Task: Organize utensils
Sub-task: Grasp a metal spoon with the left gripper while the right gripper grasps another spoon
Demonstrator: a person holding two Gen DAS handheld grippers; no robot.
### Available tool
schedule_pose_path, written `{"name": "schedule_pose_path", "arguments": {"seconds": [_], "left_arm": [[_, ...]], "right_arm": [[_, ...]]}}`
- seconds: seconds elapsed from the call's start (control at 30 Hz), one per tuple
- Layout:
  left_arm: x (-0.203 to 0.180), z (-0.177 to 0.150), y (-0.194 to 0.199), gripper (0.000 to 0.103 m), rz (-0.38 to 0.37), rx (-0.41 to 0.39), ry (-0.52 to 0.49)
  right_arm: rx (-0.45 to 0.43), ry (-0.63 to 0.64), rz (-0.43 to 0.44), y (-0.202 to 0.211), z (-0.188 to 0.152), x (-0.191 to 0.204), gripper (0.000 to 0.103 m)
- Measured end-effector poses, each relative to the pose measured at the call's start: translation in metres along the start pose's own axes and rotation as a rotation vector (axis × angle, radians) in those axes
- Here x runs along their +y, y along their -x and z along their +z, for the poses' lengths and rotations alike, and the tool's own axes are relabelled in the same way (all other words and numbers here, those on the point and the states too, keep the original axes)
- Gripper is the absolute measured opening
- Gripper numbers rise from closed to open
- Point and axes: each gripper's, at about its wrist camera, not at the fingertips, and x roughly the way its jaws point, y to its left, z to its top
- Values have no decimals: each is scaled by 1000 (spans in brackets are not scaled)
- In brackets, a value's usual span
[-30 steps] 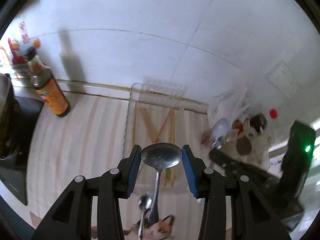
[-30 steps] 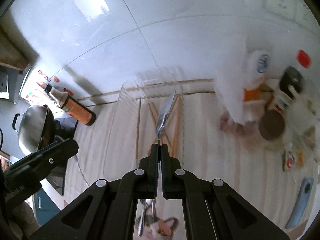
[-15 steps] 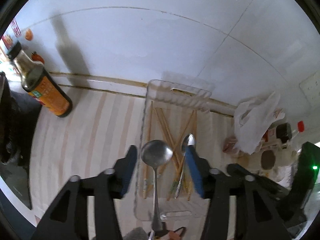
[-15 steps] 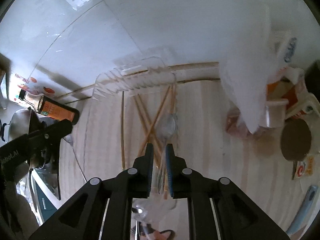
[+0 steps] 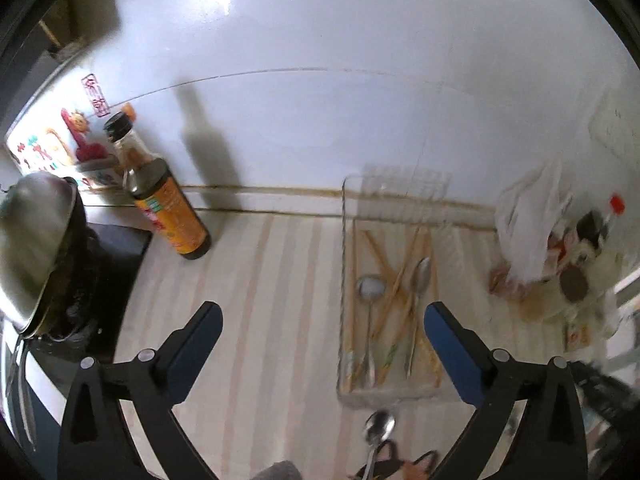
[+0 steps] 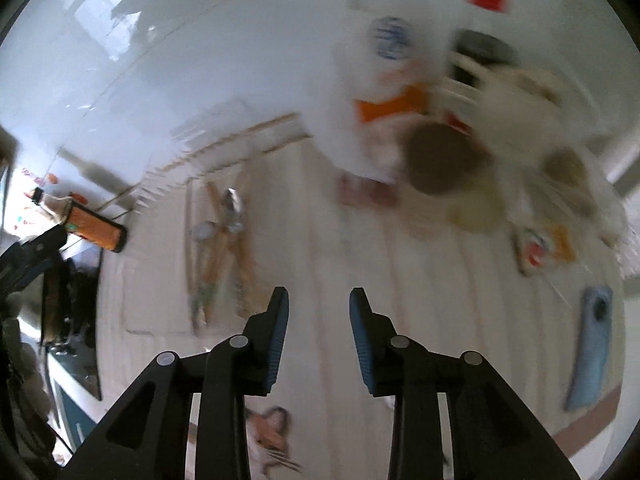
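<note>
A clear plastic tray (image 5: 345,280) sits on the striped desk (image 5: 260,300) with its far end against the back edge, where the white wall begins. Inside it lie two metal spoons: a round-bowled spoon (image 5: 370,312) on the left side and a narrower spoon (image 5: 418,300) toward the right, both with bowls pointing to the back edge. Around and under them lie several wooden chopsticks (image 5: 394,292), crossed over one another; their exact count is hard to tell. A third spoon (image 5: 378,428) lies outside the tray, just beyond its near end, with its handle running to a cat-patterned item (image 5: 404,468) at the desk's near edge.

The left tongs (image 5: 322,326) are spread wide with nothing between them, hovering over the desk just left of the tray. The right tongs (image 6: 318,324) are also parted and hold nothing; that view is blurred, showing the tray (image 6: 160,322) to their left.

One orange-labelled sauce bottle (image 5: 166,204) stands near the back edge toward the left, beside a metal pot (image 5: 32,240). A white plastic bag (image 5: 528,224) and some jars crowd the right back corner.
</note>
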Motion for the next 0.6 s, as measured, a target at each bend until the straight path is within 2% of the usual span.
{"name": "schedule_pose_path", "arguments": {"seconds": [0.03, 0.07, 0.13, 0.27, 0.47, 0.5, 0.53, 0.57, 0.6], "left_arm": [[-2, -7, -1, 103, 6, 6, -9], [-4, -15, -2, 103, 10, 16, -18], [-9, -36, -6, 103, 22, 40, -36], [-21, -86, -29, 103, 94, 136, -80], [-22, -143, -67, 103, 104, 303, -108], [-21, -150, -70, 103, 103, 320, -108], [-20, -154, -72, 103, 102, 330, -107], [-19, -161, -76, 102, 101, 350, -104], [-18, -164, -77, 101, 98, 359, -100]], "right_arm": [[-5, -17, -13, 3, -8, -11, 39], [-11, -30, -22, 5, -14, -21, 49], [-31, -57, -55, 9, -28, -40, 57], [14, -79, -123, -1, -55, -72, 57], [163, 28, -168, -48, -88, -79, 56], [185, 49, -173, -56, -93, -77, 56], [202, 68, -180, -63, -98, -76, 50], [220, 88, -188, -71, -103, -74, 35], [226, 97, -173, -76, -107, -72, 30]]}}
